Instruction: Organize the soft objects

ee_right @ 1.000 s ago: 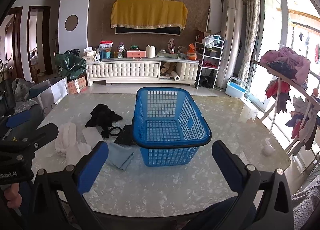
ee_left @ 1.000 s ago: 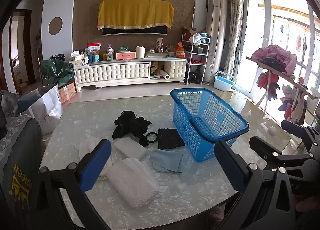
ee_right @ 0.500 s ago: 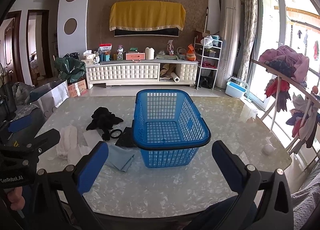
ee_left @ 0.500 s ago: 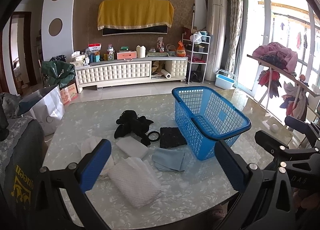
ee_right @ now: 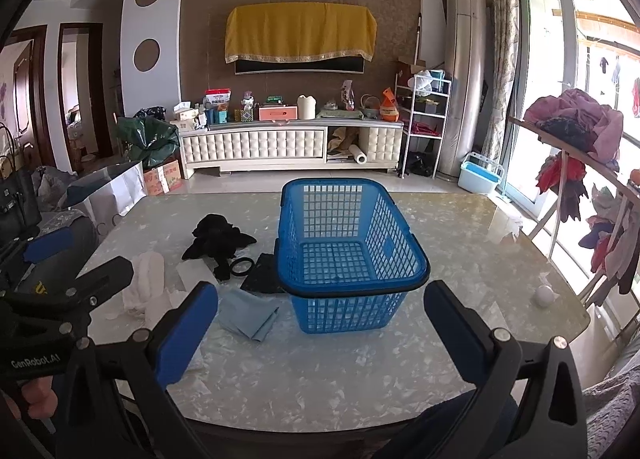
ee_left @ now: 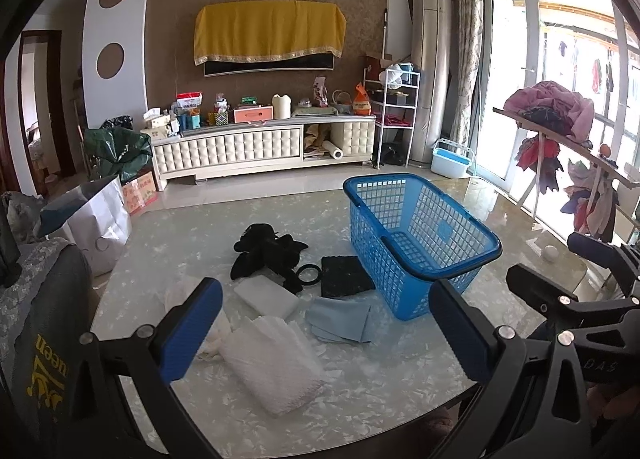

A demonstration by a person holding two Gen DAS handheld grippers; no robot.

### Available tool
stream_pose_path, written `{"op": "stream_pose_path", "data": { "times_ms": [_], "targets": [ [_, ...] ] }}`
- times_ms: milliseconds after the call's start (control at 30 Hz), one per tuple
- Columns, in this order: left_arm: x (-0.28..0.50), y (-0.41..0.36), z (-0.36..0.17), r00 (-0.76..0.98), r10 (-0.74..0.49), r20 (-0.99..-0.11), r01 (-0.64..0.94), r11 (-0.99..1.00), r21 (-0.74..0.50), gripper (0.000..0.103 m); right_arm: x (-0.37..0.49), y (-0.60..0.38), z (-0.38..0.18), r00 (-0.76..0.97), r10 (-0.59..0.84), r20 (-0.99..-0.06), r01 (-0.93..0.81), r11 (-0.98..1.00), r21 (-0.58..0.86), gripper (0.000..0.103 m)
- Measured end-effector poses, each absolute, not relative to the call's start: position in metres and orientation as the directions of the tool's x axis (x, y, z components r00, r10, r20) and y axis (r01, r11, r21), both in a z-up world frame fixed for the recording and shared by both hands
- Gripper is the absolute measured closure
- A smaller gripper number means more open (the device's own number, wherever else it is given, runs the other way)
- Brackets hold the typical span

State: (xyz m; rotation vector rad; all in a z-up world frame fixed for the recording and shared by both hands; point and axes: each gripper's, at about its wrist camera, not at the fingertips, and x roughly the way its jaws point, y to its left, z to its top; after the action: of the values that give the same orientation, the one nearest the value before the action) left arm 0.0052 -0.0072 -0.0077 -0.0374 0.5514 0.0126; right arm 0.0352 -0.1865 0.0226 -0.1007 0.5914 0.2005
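Note:
A blue plastic basket (ee_left: 420,247) (ee_right: 348,251) stands empty on the marble table. Left of it lie soft things: a black crumpled garment (ee_left: 268,251) (ee_right: 216,239), a black ring (ee_left: 309,273), a black folded cloth (ee_left: 344,277), a light blue cloth (ee_left: 340,319) (ee_right: 248,313), a white foam pad (ee_left: 266,297), a white textured cloth (ee_left: 272,367) and a crumpled white cloth (ee_right: 146,279). My left gripper (ee_left: 326,333) is open above the white cloths, holding nothing. My right gripper (ee_right: 320,333) is open in front of the basket, empty.
The table's (ee_right: 460,243) near edge runs just below both grippers. A small white ball (ee_right: 544,295) lies near the right edge. A clothes rack (ee_right: 580,163) stands to the right, a chair with a grey cover (ee_left: 44,319) to the left.
Both grippers have barely shifted; the left view has drifted slightly, so the basket and cloths sit a touch higher in frame. Nothing was grasped or moved.

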Motion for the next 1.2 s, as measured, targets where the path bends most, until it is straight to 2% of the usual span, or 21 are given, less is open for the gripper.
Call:
{"op": "stream_pose_path", "data": {
  "times_ms": [367, 800, 1200],
  "targets": [
    [0.003, -0.008, -0.01, 0.85, -0.011, -0.527, -0.014, 0.999, -0.042, 0.001, 0.032, -0.189, 0.023, 0.818, 0.147, -0.557, -0.205, 0.978, -0.044, 0.0],
    [-0.004, -0.011, -0.001, 0.867, 0.042, -0.497, -0.047, 0.999, 0.004, 0.001, 0.029, -0.189, 0.027, 0.822, 0.153, -0.549, -0.209, 0.977, -0.041, 0.0],
    [0.013, 0.01, 0.01, 0.87, 0.002, -0.494, -0.026, 0.999, -0.041, 0.001, 0.048, -0.183, 0.033, 0.826, 0.14, -0.546, -0.22, 0.972, -0.083, 0.0]
  ]
}}
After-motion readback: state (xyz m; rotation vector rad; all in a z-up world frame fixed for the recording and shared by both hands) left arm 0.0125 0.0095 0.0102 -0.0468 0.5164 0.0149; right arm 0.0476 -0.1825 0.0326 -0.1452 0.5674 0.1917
